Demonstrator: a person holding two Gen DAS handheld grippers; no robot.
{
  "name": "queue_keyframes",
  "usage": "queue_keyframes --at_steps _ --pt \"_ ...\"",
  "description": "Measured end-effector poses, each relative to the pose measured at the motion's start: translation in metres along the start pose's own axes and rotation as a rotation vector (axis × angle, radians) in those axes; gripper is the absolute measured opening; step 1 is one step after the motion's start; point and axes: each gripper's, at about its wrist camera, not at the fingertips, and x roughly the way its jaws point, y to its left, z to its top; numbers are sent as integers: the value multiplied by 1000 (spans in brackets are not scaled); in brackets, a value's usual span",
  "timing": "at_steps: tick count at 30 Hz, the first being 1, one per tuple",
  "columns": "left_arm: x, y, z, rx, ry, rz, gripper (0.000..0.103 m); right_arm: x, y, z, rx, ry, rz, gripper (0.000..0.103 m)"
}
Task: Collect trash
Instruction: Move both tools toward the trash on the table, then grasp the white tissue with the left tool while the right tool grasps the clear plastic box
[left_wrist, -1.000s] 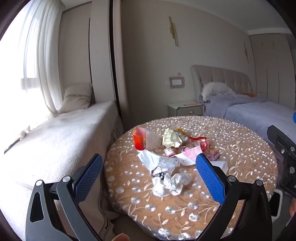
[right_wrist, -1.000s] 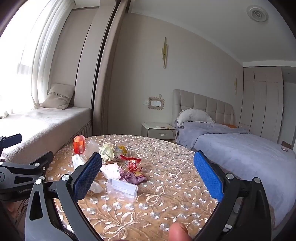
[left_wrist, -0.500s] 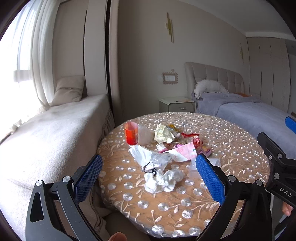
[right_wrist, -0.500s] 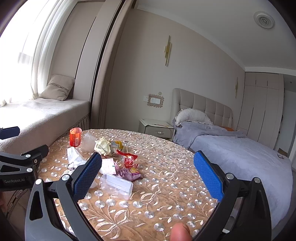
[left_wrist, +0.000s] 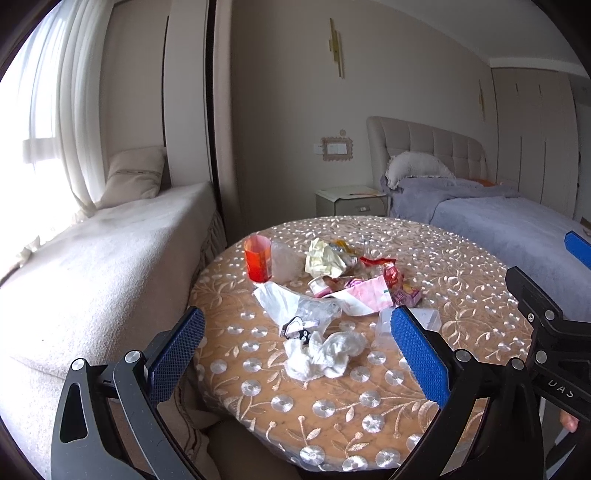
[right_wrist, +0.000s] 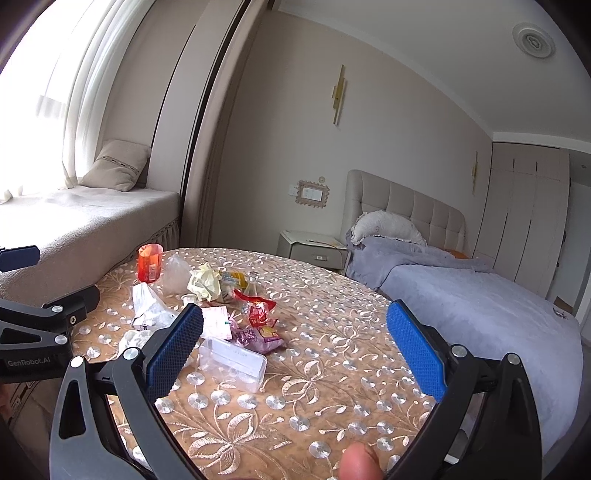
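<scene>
my left gripper (left_wrist: 295, 354) hangs spread wide above the near edge of the round table with the embroidered tan cloth (left_wrist: 461, 280), empty. my right gripper (right_wrist: 295, 350) is spread too, holding nothing. the trash sits toward the table's left side: a crumpled white tissue (left_wrist: 325, 352) nearest, a clear rectangular plastic box (right_wrist: 232, 363) beside it, a translucent orange cup (left_wrist: 258, 258) farther back.

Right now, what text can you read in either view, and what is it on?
"GenRobot.AI": on the left gripper body, right wrist view.
"DAS": upside-down partial print on the right gripper body, left wrist view.
Red wrapper, purple packet, orange cup label: printed, unreadable.
</scene>
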Motion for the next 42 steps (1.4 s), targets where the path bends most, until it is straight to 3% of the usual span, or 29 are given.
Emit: queue_keyframes --at_steps 17,24,35,42 --pt "13 -3 -6 3 31 -27 99 10 0 -3 8 34 38 99" --pt "25 4 -12 -21 32 10 99 24 6 -10 -4 52 103 99" --pt "87 -7 -36 6 188 -74 99 68 -1 -29 -6 146 134 99" --pt "131 -11 -48 -21 293 -86 99 95 -4 -41 -1 207 162 99"
